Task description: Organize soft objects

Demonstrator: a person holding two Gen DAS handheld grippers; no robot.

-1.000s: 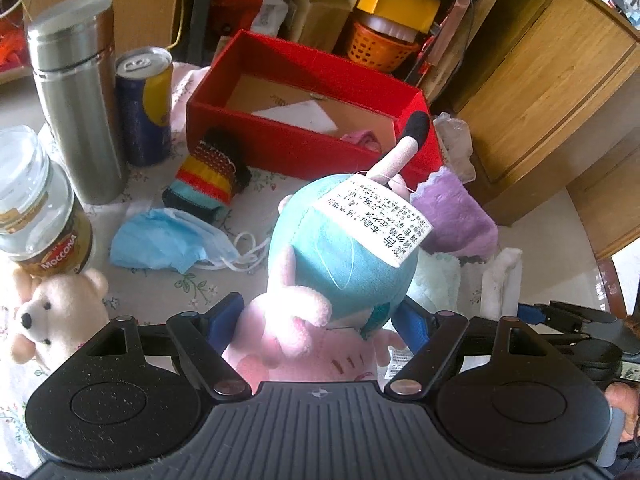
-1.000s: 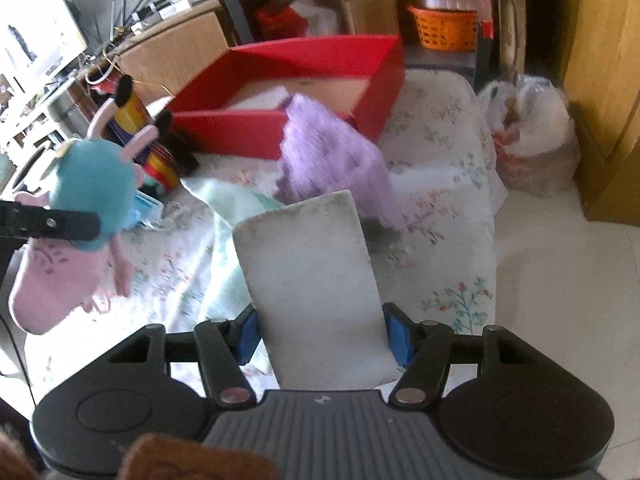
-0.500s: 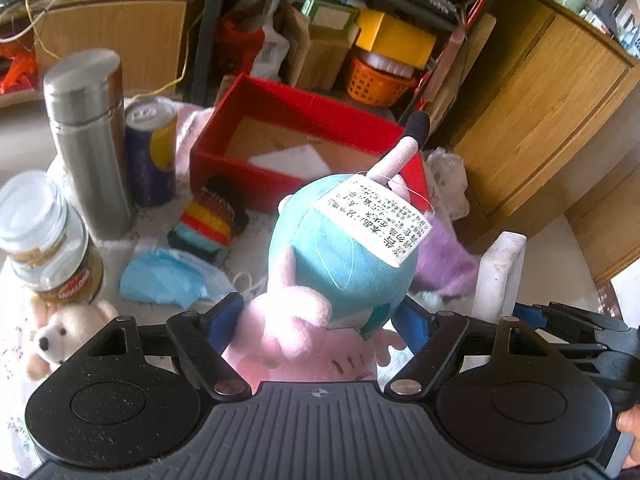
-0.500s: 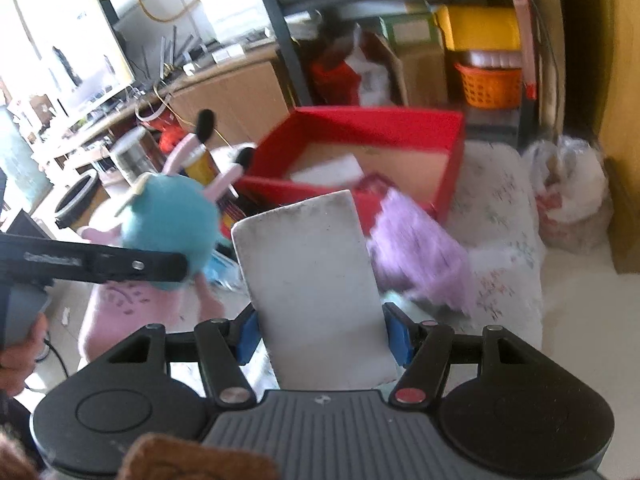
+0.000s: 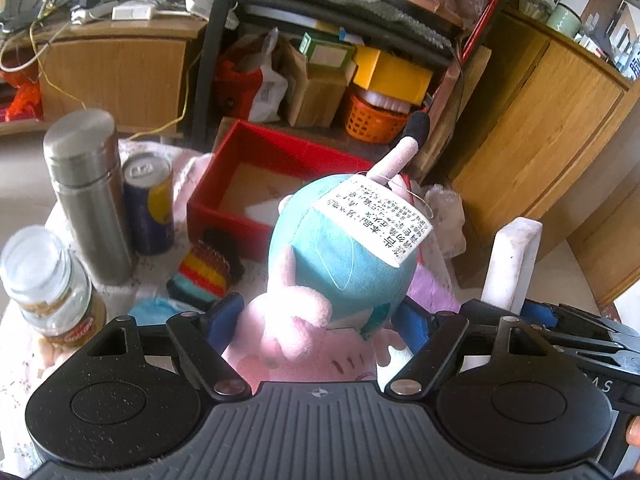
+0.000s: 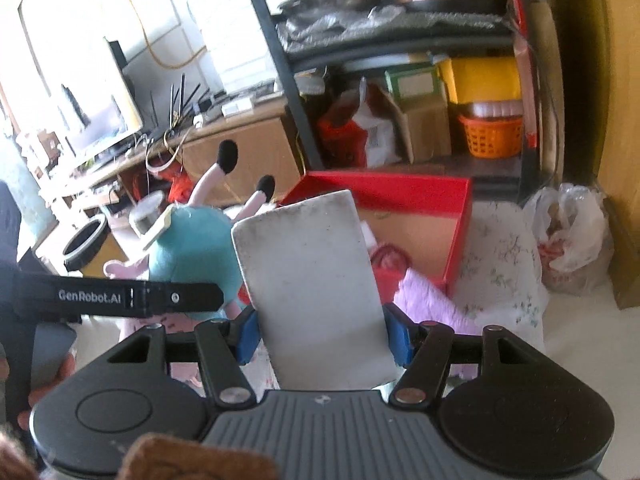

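Your left gripper [image 5: 316, 320] is clamped on the plush toy [image 5: 340, 252]; your right gripper [image 6: 322, 330] is clamped on the white sponge [image 6: 312, 292].

You hold both soft things up in front of the red box [image 6: 404, 204]. Beside that box lie a purple cloth [image 6: 432, 300] and a striped knit piece [image 5: 204, 270]; farther left of it stand a can [image 5: 150, 204], a steel flask [image 5: 88, 192] and a glass jar [image 5: 52, 288].

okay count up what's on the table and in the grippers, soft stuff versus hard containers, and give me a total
Soft things: 5 (plush toy, white sponge, striped knit piece, purple cloth, blue mask)
Hard containers: 4 (steel flask, drink can, glass jar, red box)
Total: 9
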